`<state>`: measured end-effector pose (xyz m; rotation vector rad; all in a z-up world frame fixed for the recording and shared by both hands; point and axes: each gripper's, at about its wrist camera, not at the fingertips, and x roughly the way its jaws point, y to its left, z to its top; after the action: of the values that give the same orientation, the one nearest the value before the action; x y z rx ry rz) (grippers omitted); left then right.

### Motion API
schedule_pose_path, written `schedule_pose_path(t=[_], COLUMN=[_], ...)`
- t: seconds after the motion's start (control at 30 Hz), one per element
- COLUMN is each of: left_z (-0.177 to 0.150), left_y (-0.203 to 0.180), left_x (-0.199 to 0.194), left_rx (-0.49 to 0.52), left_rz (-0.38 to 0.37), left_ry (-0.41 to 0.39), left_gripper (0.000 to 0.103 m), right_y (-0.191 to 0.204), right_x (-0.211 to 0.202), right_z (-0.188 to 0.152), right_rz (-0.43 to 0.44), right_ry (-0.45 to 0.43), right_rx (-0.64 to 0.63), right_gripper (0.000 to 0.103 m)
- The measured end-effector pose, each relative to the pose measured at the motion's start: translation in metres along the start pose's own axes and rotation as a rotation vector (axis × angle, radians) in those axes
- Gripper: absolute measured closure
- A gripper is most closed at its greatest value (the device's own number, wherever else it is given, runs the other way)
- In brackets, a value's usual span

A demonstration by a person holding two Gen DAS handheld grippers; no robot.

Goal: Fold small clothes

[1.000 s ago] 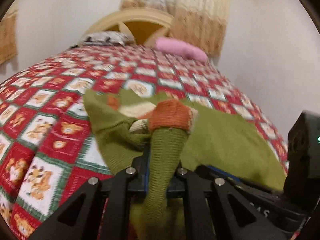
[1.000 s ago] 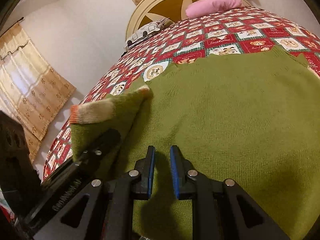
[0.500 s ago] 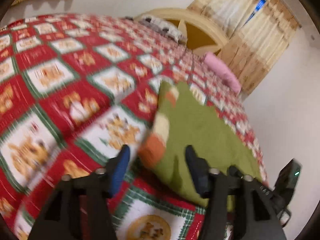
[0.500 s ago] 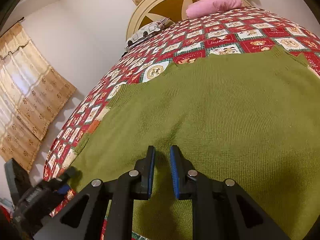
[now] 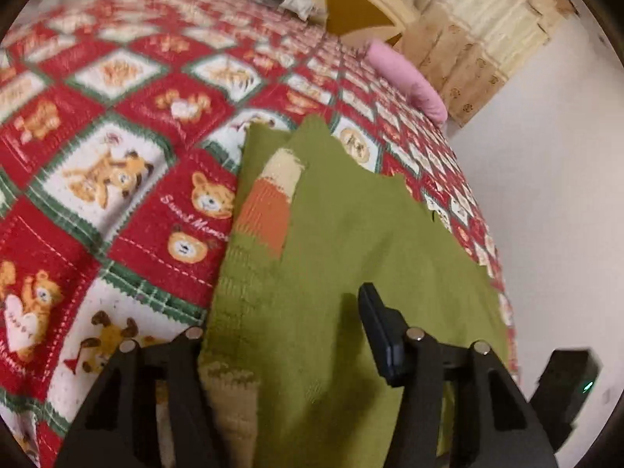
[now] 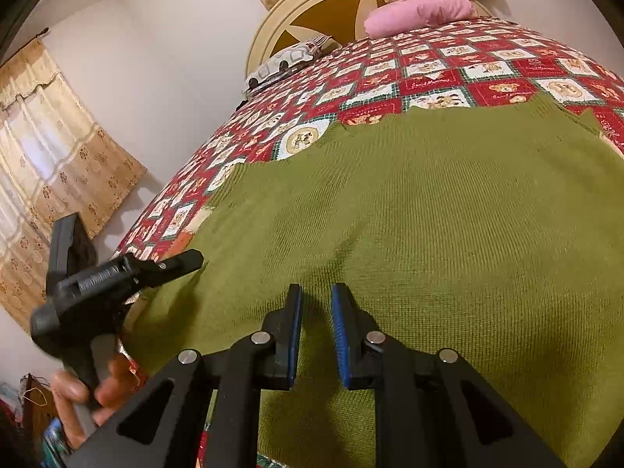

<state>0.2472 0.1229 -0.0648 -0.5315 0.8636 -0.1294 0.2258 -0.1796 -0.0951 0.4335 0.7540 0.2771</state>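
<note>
Spreading flat across the bed is the olive-green knitted sweater (image 6: 429, 234), its big plain panel filling the space straight ahead of the right tongs (image 6: 316, 335). Those right tongs sit low over the knit, the blue-padded fingers (image 6: 343, 335) close to each other with a narrow gap showing between them and no cloth pinched in it.

Over on the left side, the left tongs (image 5: 280, 331) stand wide apart, straddling the near edge of the sweater; one black finger (image 5: 376, 331) lies over the green cloth to the right, the other is down at the left beside the sweater's edge, and nothing is gripped. Just ahead of these tongs, the sleeve with its orange and cream striped cuff (image 5: 269, 202) lies folded in on top of the green body, running away from the tongs along the sweater's left edge. A beige ribbed band (image 5: 234, 390) shows right down between the left fingers.

From the right camera, the left tongs appear off to the left, at the sweater's side edge, held in a bare hand (image 6: 89, 390).

Under it all lies the red, white and green bear-print quilt (image 5: 117, 156). Far beyond both tongs: a pink pillow (image 6: 421, 15), a patterned grey-and-white pillow (image 6: 284, 62), a cream round headboard (image 6: 312, 4), and beige curtains (image 6: 50, 163) at left.
</note>
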Motion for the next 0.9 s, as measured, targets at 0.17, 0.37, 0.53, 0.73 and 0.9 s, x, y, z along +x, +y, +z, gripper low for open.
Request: schedule_pose_path(t=[0.17, 0.37, 0.53, 0.73, 0.9], left_z=[0.004, 0.003, -0.001, -0.028, -0.049], left_y=[0.019, -0.002, -0.051, -0.095, -0.108], left_x=[0.002, -0.014, -0.024, -0.004, 0.006], left_rx=[-0.123, -0.068, 0.078, 0.255, 0.384], left_rz=[-0.034, 0.002, 0.011, 0.060, 0.146], left_ry=[-0.019, -0.091, -0.158, -0.135, -0.135], left_gripper=[0.082, 0.087, 0.087, 0.088, 0.088], right_y=[0.001, -0.001, -0.003, -0.007, -0.012], right_x=[0.000, -0.001, -0.001, -0.002, -0.003], right_z=[0.000, -0.001, -0.002, -0.002, -0.002], right_rz=[0.003, 0.016, 0.023, 0.042, 0.067], right_ry=[-0.002, -0.005, -0.006, -0.009, -0.009], right_rx=[0.001, 0.011, 0.017, 0.038, 0.071], right_gripper=[0.087, 0.087, 0.087, 0.087, 0.087])
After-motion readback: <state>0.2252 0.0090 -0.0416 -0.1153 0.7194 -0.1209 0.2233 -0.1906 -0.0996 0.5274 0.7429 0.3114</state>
